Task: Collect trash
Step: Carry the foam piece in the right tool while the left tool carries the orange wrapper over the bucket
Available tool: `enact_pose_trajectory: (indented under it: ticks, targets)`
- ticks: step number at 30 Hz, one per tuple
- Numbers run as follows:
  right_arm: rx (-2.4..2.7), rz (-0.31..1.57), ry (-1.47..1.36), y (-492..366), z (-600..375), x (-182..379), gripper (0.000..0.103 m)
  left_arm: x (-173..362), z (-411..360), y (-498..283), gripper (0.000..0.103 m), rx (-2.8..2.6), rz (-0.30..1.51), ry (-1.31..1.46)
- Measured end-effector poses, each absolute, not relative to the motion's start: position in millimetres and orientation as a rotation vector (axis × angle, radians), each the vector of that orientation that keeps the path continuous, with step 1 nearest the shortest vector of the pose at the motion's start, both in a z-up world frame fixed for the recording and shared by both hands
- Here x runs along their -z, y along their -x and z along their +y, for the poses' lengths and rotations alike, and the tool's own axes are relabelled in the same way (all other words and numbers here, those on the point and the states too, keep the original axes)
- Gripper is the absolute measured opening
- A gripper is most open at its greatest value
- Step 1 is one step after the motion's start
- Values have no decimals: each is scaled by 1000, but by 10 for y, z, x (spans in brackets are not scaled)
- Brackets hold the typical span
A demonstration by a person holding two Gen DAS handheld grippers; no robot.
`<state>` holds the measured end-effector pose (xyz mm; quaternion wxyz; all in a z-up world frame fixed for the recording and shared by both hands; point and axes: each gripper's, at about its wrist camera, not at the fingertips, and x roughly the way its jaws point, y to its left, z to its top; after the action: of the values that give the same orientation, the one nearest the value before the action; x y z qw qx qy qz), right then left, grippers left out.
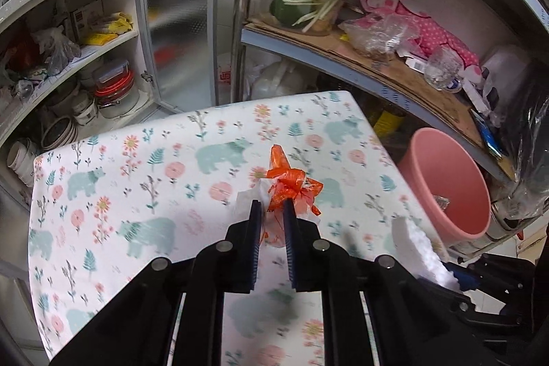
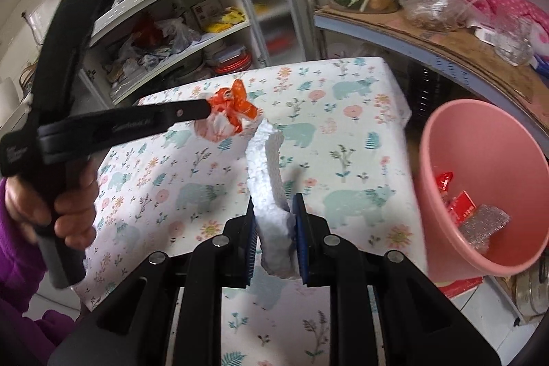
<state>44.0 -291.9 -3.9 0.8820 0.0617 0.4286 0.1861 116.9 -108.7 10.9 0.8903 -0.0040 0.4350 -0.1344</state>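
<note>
Orange plastic wrapper (image 1: 291,186) and white foam strip (image 2: 271,191), both clamped above the floral tablecloth (image 1: 137,167).
Left gripper (image 1: 271,208) pinches the wrapper mid-frame; right gripper (image 2: 274,204) squeezes the foam; pink bin (image 2: 480,143) at right.

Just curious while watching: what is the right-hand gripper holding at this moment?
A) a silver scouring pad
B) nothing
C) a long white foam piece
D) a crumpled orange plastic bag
C: the right gripper clamps a long white foam piece over the table.
</note>
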Motion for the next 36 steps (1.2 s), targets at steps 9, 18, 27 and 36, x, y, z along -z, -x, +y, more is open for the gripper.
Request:
enact_pose_trajectory:
  ticks: [9,18,27,36]
  targets:
    - [-296,868,-163,-436,-3260,-29,20,-155,-1494,-1049,12,318,906,24]
    - [-178,822,-166,-413,-3658,-147,20,-239,-1947,-1022,12,370,892,5]
    - [-63,797,-206,-411,-4114,-170,20,-325,-2438,-984,12,420,859,-43]
    - [25,783,-222,-464,-4415,-107,20,-350,-2855,-1014,12,464,842,-74]
